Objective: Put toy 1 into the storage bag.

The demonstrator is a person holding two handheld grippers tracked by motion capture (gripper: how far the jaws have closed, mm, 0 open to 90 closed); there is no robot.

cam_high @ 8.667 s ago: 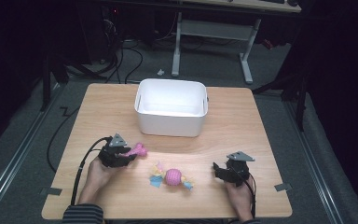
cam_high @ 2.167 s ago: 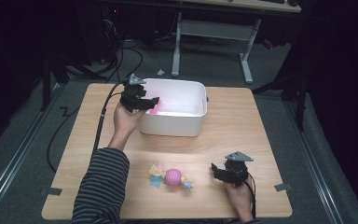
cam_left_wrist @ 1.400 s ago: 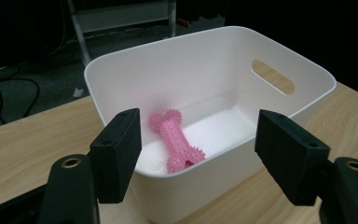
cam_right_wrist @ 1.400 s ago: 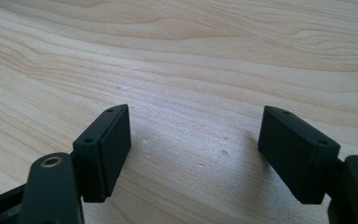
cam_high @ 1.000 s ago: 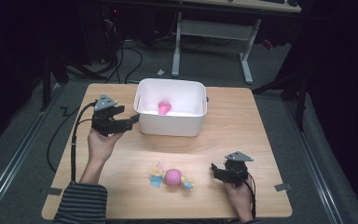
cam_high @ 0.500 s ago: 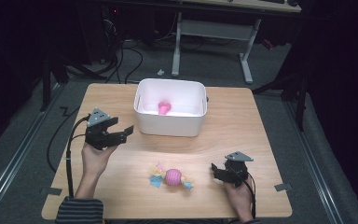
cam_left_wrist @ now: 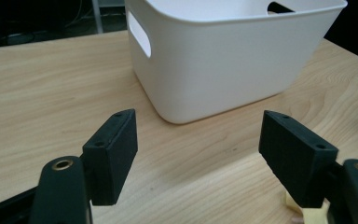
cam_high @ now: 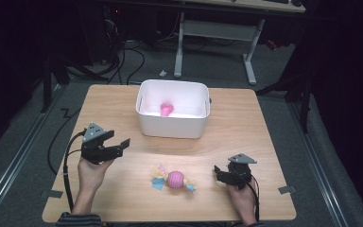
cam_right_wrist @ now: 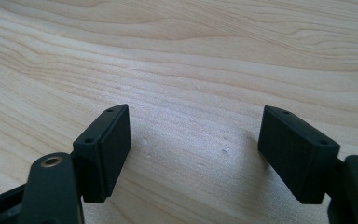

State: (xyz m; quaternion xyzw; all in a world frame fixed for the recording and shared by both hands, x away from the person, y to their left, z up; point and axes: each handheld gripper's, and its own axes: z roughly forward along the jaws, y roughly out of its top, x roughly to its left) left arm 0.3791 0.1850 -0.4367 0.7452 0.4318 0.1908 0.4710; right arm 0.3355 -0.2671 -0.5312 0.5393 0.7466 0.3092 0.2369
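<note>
Start at the left. Your left gripper (cam_high: 118,147) is in the air over the left side of the table (cam_high: 246,118), and its jaws are wide apart with nothing in them. In the left gripper view you look between those two black jaws at the near wall of the white bin (cam_left_wrist: 223,60). The jaws point that way and a bit toward the middle of the table, so I think you are turning to get the next toy.

Next comes the white bin (cam_high: 172,124). It sits at the far middle of the table, where either hand can reach it. A small pink toy (cam_high: 166,109) lies inside it on the bottom, so that one looks done.

In front of the bin, near your edge of the table, lies the pink ball toy (cam_high: 175,179) with yellow and blue cloth bits sticking out of both ends. It is flat on the wood, between your two grippers and touching neither. It is a little nearer to the right one. The soft ends look easy to pinch.

Last is your right gripper (cam_high: 216,171). It sits low on the table, close beside the ball toy. Its jaws are wide apart too and hold nothing. In the right gripper view there is bare wood between them. It seems to be waiting there, out of the way.
</note>
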